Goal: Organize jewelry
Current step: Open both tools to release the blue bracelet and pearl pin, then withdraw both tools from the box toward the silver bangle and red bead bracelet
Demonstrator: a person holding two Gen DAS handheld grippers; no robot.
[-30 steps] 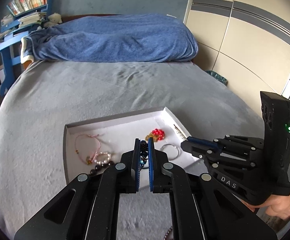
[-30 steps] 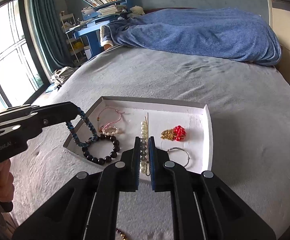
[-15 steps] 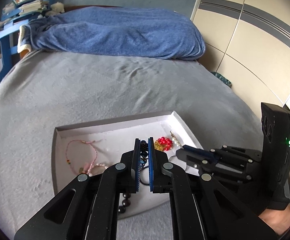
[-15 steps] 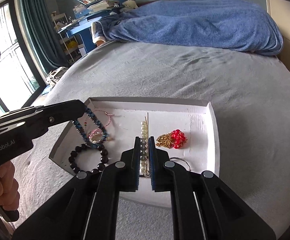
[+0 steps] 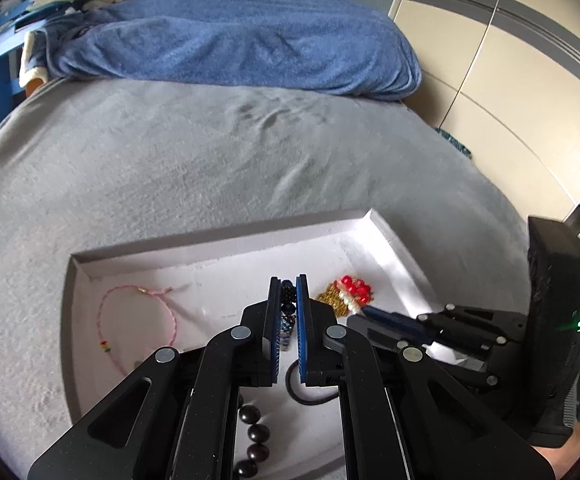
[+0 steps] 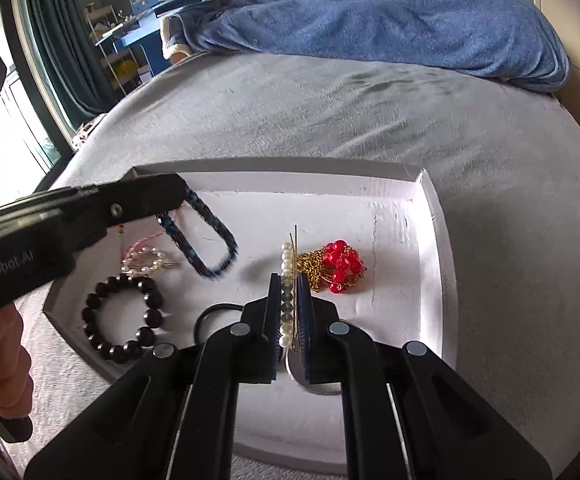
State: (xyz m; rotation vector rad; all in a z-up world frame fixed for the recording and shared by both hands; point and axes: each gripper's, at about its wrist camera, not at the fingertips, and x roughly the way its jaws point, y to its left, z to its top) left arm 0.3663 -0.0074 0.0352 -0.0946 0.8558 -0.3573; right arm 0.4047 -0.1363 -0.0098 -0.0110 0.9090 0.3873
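A grey bed (image 6: 410, 120) fills both views, with a rumpled blue blanket (image 5: 229, 40) heaped along its far end. On the bed lies a shallow white tray (image 6: 436, 232) that holds the jewelry.

The left tool (image 5: 288, 300) hangs over the middle of the tray, its jaws clamped on a blue beaded bracelet (image 6: 205, 236). In the right wrist view the bracelet dangles as a long loop from the tip of the tool, its lower end just above or touching the tray floor; I cannot tell which.

The right tool (image 6: 288, 300) sits low over the near part of the tray. Its jaws are close together with a narrow gap, and a strand of pearls (image 6: 286, 264) with a thin gold pin beside it shows in that gap. Whether the tool grips the strand or only hovers over it, I cannot tell.

In the tray, a ring of dark round beads (image 6: 119, 316) lies at the left, near the front corner. Just behind it is a small pearl bracelet (image 6: 143, 258), touching a pink cord bracelet (image 5: 137, 320). A black hair tie (image 6: 213, 320) lies between the dark beads and the right tool. A cluster of red beads on gold chain (image 6: 340, 266) lies right of the pearls. A thin metal ring (image 6: 314, 382) shows under the right tool.
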